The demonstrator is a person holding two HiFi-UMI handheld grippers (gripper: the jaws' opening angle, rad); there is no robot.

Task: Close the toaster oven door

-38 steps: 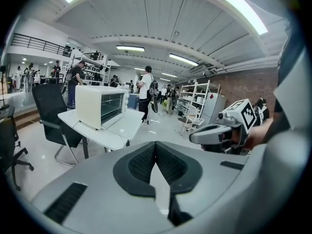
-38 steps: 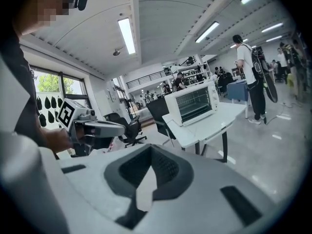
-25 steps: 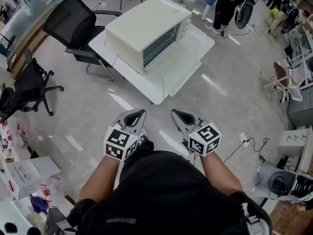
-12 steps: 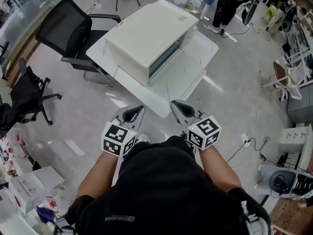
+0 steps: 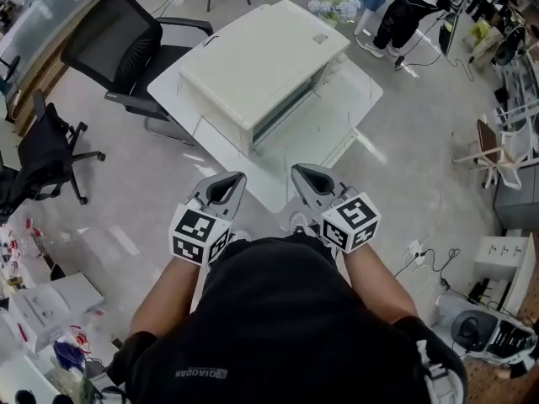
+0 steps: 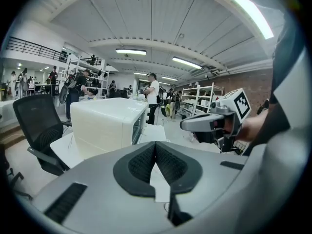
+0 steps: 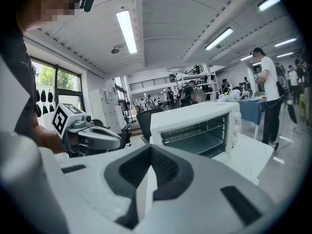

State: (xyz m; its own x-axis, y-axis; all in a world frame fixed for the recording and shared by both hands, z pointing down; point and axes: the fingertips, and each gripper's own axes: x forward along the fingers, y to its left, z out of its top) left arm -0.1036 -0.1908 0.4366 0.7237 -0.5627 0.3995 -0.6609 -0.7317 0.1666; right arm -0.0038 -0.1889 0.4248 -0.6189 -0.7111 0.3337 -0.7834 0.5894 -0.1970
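Our left tongs [image 5: 237, 178] and right tongs [image 5: 297, 171] are shut with nothing in them, just short of the desk [image 5: 268, 192]. On it sits the toaster oven [image 5: 253, 57], its door [image 5: 307, 129] lying open and flat. We should push up under the door's front edge, slowly. An office chair [image 5: 118, 40] stands by the desk's left side.

Pale glossy floor [image 5: 421, 167], black office chairs [image 5: 109, 32], ribbed ceiling [image 6: 151, 13] with strip lights [image 6: 130, 51], shelving [image 6: 200, 99] by a brick wall [image 6: 258, 77]

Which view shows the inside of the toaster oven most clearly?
The right gripper view: the toaster oven's open front faces it, so its racks show. The head view gives mostly its top; the left gripper view, mainly a side wall.
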